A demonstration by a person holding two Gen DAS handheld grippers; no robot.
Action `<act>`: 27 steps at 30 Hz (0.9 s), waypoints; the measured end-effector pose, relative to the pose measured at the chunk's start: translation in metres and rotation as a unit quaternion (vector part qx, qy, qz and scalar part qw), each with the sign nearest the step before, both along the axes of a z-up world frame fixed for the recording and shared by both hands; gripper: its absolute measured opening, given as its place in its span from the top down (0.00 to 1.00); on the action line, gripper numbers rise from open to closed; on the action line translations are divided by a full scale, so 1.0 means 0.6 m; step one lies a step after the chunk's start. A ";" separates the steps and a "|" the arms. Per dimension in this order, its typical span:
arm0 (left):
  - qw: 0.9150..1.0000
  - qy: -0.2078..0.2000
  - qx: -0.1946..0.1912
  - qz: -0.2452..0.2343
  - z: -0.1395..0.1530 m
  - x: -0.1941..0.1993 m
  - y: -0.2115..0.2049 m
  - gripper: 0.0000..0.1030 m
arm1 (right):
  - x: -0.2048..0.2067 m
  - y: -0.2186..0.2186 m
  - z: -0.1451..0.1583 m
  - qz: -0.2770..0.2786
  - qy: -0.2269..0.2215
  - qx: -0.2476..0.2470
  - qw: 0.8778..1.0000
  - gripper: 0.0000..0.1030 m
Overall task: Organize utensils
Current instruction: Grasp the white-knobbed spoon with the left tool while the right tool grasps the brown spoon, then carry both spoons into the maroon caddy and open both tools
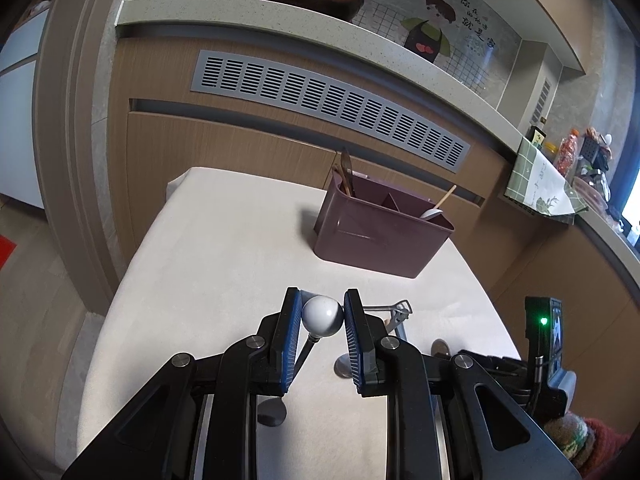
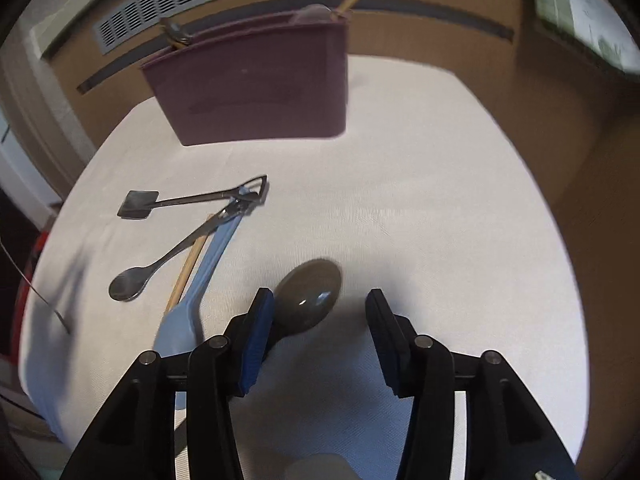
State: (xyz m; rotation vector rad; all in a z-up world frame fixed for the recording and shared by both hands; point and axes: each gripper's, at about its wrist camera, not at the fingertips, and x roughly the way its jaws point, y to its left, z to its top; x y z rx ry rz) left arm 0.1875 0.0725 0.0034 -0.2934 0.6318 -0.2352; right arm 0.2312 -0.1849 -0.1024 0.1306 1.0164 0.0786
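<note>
My left gripper [image 1: 322,316] is shut on a white round-bowled ladle spoon [image 1: 322,315], held above the cloth-covered table [image 1: 224,248]. The maroon utensil box [image 1: 380,232] stands beyond it, with dark wooden utensils [image 1: 346,176] in its left compartment and a white spoon with a wooden handle [image 1: 434,211] in its right. My right gripper [image 2: 320,308] is open over a dark grey spoon [image 2: 310,298] lying on the table. To its left lie a metal shovel-shaped spoon [image 2: 138,204], a metal spoon [image 2: 128,284], a chopstick [image 2: 190,266] and a light blue spatula [image 2: 208,264]. The box [image 2: 256,84] stands behind them.
A brown cabinet front with a grey vent grille [image 1: 328,108] rises right behind the table, under a stone counter [image 1: 280,16]. A green checked cloth [image 1: 536,180] hangs off the counter at right. The other gripper's body with a green light [image 1: 543,322] sits at the right.
</note>
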 end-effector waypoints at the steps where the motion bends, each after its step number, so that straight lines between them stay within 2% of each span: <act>1: 1.000 -0.001 -0.002 0.000 0.000 0.001 0.000 0.78 | 0.002 0.002 0.000 -0.007 -0.002 0.006 1.000 0.55; 6: 1.000 0.000 -0.005 0.000 -0.001 -0.002 0.001 0.78 | 0.010 0.045 -0.005 0.000 -0.019 -0.035 0.999 0.55; 8: 1.000 0.000 -0.005 0.000 -0.001 -0.003 0.002 0.78 | 0.010 0.063 -0.007 0.027 -0.041 -0.064 0.997 0.66; 11: 1.000 0.002 -0.002 -0.001 0.000 -0.006 -0.001 0.78 | 0.007 0.078 -0.005 0.057 -0.061 -0.087 0.993 0.67; 13: 1.000 0.001 0.001 -0.003 0.002 -0.010 -0.006 0.78 | -0.003 0.060 0.005 0.068 -0.067 -0.068 0.993 0.67; 16: 1.000 -0.002 0.004 -0.006 0.009 -0.016 -0.016 0.78 | -0.021 0.043 0.037 0.067 -0.107 -0.056 0.990 0.67; 19: 1.000 -0.008 0.010 -0.010 0.020 -0.021 -0.030 0.78 | -0.044 0.018 0.076 0.060 -0.153 -0.052 0.985 0.72; 25: 0.999 -0.020 0.024 -0.020 0.045 -0.028 -0.053 0.78 | -0.059 -0.022 0.113 0.046 -0.192 -0.036 0.980 0.79; 27: 0.999 -0.021 0.025 -0.023 0.050 -0.030 -0.059 0.78 | -0.058 -0.031 0.114 0.044 -0.197 -0.027 0.979 0.87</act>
